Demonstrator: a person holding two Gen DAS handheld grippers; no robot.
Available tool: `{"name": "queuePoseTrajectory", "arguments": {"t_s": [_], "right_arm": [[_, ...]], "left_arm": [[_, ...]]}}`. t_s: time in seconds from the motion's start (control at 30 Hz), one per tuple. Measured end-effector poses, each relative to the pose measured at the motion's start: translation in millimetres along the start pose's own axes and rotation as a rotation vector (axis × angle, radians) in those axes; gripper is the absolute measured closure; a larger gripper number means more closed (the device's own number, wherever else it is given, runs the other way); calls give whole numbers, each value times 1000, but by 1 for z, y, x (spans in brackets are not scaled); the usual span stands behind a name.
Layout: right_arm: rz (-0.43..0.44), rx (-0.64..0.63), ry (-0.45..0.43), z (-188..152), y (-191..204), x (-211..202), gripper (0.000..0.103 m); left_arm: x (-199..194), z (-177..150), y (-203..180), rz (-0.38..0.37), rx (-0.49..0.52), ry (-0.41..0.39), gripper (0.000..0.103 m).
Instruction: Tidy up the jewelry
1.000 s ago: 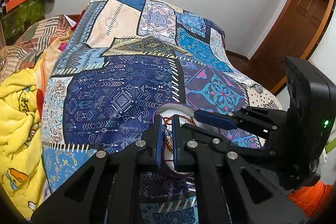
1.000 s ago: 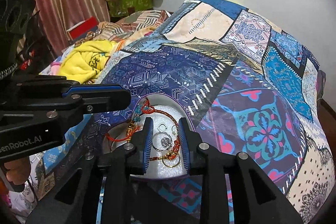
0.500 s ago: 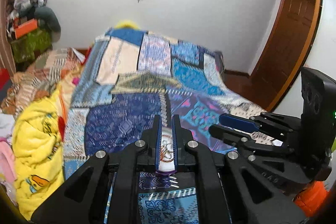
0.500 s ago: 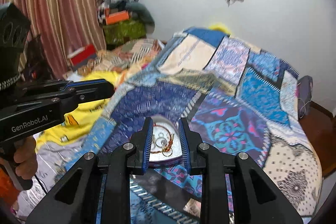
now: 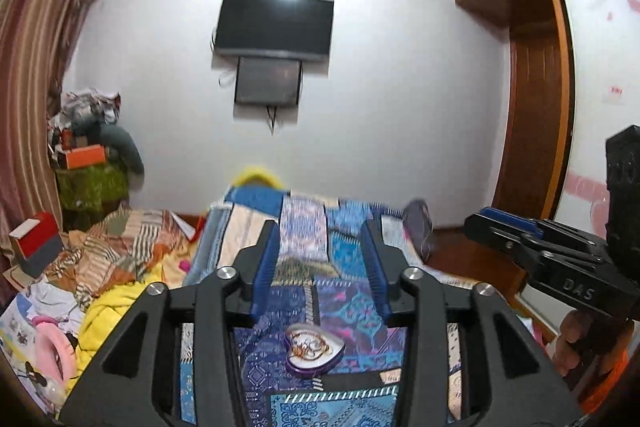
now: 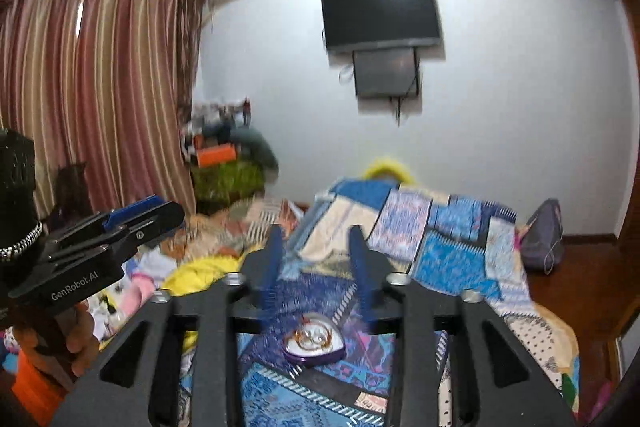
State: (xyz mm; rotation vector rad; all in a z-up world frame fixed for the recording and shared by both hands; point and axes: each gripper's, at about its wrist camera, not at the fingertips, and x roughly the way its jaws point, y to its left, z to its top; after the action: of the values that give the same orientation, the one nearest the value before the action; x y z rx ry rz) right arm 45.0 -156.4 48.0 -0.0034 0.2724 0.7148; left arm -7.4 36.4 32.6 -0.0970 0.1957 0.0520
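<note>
Both tools hang high above the bed (image 5: 348,247), and each stands with its jaws apart and nothing between them: the left tool (image 5: 322,259) and the right tool (image 6: 316,267). The heart-shaped box (image 5: 314,353) lies well below on the patchwork quilt, lid off, with a tangle of gold chains and rings (image 6: 314,335) inside. I judge the sorting is either finished or paused. If more must be lifted, 1 tool should steady the box rim while the other comes straight down, picks a single loop and draws it out slowly, since tangled chains drag their neighbours.
</note>
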Motion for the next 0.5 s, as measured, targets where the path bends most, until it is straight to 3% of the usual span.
{"name": "queuePoseTrajectory", "arguments": {"t_s": [0.1, 0.3, 0.37, 0.5], "right_arm": [[-28, 3, -63, 2, 8, -18, 37], [-117, 1, -120, -2, 15, -24, 8], [-136, 3, -129, -3, 16, -25, 1], [-143, 2, -127, -6, 16, -26, 0]], "left_arm": [[-22, 4, -4, 22, 13, -62, 47], [-38, 4, -7, 38, 26, -91, 16], [-39, 2, -7, 44, 24, -88, 13], [-37, -1, -7, 50, 7, -74, 7]]}}
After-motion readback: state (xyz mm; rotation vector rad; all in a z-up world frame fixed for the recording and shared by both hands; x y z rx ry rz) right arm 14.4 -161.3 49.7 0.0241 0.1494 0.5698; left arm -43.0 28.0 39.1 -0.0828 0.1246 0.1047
